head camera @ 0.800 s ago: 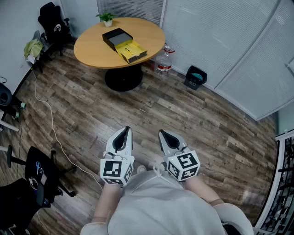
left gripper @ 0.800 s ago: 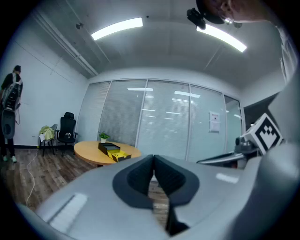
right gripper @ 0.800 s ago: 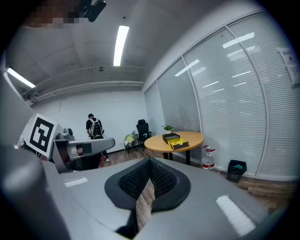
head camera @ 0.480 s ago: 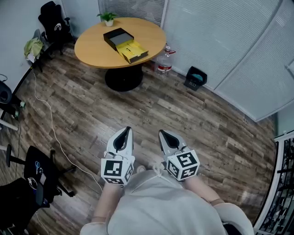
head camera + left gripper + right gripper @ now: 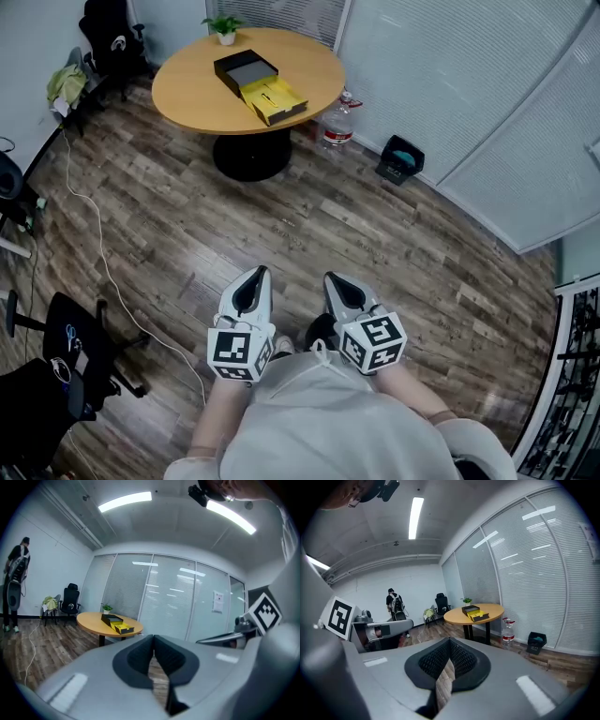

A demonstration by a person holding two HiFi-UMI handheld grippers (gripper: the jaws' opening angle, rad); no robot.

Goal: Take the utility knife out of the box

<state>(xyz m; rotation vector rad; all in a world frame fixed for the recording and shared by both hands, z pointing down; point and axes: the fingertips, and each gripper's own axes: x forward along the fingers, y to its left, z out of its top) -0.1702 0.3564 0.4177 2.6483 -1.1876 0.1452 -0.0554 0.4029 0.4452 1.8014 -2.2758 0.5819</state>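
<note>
An open box lies on the round wooden table (image 5: 192,94), far from me across the floor: a black part (image 5: 246,70) and a yellow tray (image 5: 275,99) beside it. It also shows small as the box (image 5: 117,623) in the left gripper view and the box (image 5: 474,613) in the right gripper view. The utility knife is too small to make out. My left gripper (image 5: 255,275) and right gripper (image 5: 330,279) are held side by side in front of my body, over the floor. Both are shut with nothing between their jaws.
A water bottle (image 5: 338,120) and a black bin (image 5: 398,157) stand by the glass wall with blinds. Office chairs (image 5: 108,42) are at the far left and another chair (image 5: 66,361) at the near left. A cable (image 5: 94,253) runs over the wooden floor. A person (image 5: 396,607) with a backpack stands far off.
The head view has shifted a little, so the table sits slightly higher in the picture. Both grippers keep their places side by side, still shut.
</note>
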